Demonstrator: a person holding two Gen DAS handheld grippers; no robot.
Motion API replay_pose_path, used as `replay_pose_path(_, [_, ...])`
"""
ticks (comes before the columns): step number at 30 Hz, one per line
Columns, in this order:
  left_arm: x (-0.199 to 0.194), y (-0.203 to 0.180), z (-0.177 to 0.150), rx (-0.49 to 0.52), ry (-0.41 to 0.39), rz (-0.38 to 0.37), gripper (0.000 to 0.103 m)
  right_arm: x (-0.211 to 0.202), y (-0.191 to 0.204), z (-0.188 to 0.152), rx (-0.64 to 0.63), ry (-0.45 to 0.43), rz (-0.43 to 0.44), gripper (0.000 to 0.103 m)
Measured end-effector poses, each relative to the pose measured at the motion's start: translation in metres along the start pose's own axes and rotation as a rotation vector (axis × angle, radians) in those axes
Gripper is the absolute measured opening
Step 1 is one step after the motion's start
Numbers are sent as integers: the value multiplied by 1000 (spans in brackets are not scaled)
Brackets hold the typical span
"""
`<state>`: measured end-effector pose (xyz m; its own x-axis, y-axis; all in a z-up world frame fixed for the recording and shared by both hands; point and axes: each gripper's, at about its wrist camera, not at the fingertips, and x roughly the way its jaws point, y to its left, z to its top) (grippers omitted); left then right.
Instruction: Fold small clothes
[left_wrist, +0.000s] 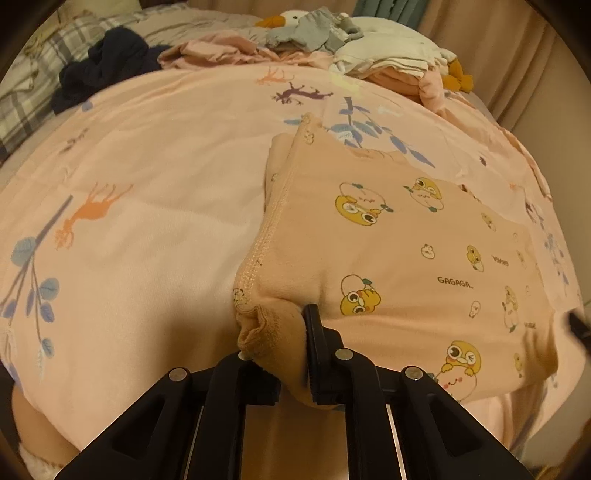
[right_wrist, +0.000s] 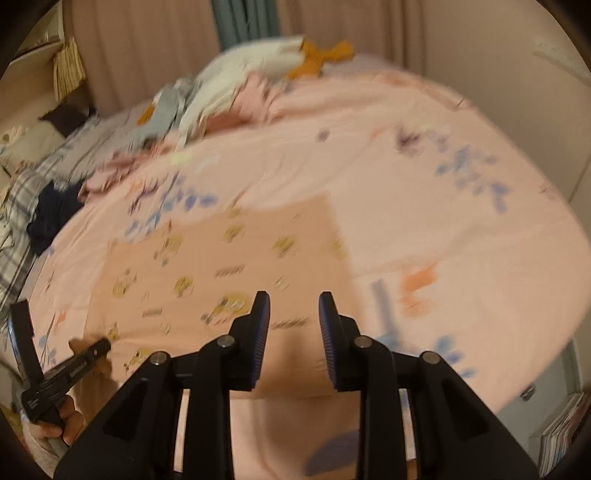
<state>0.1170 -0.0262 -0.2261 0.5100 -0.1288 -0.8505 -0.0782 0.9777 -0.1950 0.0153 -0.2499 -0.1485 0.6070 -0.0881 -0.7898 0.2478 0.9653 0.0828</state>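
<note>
L gripper (left_wrist: 284, 343) clamped on bunched corner of peach duck-print garment (left_wrist: 406, 251), which lies flat on pink bedspread (left_wrist: 147, 166). R gripper (right_wrist: 293, 325) jaws apart, nothing between, hovering over garment's near edge. Farther back: clothes pile (left_wrist: 306, 37) w/ plush duck (left_wrist: 458, 75).

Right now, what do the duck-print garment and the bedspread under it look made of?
Duck-print garment: soft matte knit, likely cotton jersey; overlock stitching along its edge, and it bunches limply in the left gripper. Bedspread: smooth thin fabric with a printed deer-and-leaf pattern and a faint sheen, probably cotton or a blend.
</note>
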Motion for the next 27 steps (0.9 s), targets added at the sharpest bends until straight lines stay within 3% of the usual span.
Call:
replay_pose_path(4, [-4, -6, 0, 6, -21, 14, 7, 66, 5, -27, 36, 186, 66, 26])
replay_pose_path(6, [-12, -13, 2, 31, -57, -1, 6, 68, 8, -35, 9, 132, 60, 25])
replay_pose_path(8, [-23, -26, 5, 76, -114, -5, 6, 62, 6, -32, 2, 142, 75, 26])
replay_pose_path(10, [-36, -46, 8, 142, -176, -27, 6, 56, -7, -25, 59, 162, 103, 27])
replay_pose_path(12, [-45, -72, 13, 194, -203, -103, 6, 43, -28, -20, 141, 123, 124, 30])
replay_pose_path(16, [-42, -129, 14, 260, -160, -260, 6, 17, -66, -15, 253, 39, 156, 30])
replay_pose_path(20, [-29, -180, -12, 357, -73, -361, 6, -6, -105, -19, 358, -18, 132, 30])
replay_pose_path(22, [-20, -189, -25, 374, -21, -377, 6, -11, -116, -22, 389, -18, 118, 30])
replay_pose_path(25, [-12, -194, -37, 446, 47, -314, 6, -8, -124, -26, 405, 6, 110, 30])
replay_pose_path(27, [-14, -176, -34, 407, 90, -339, 6, -5, -121, -29, 407, 25, 126, 31])
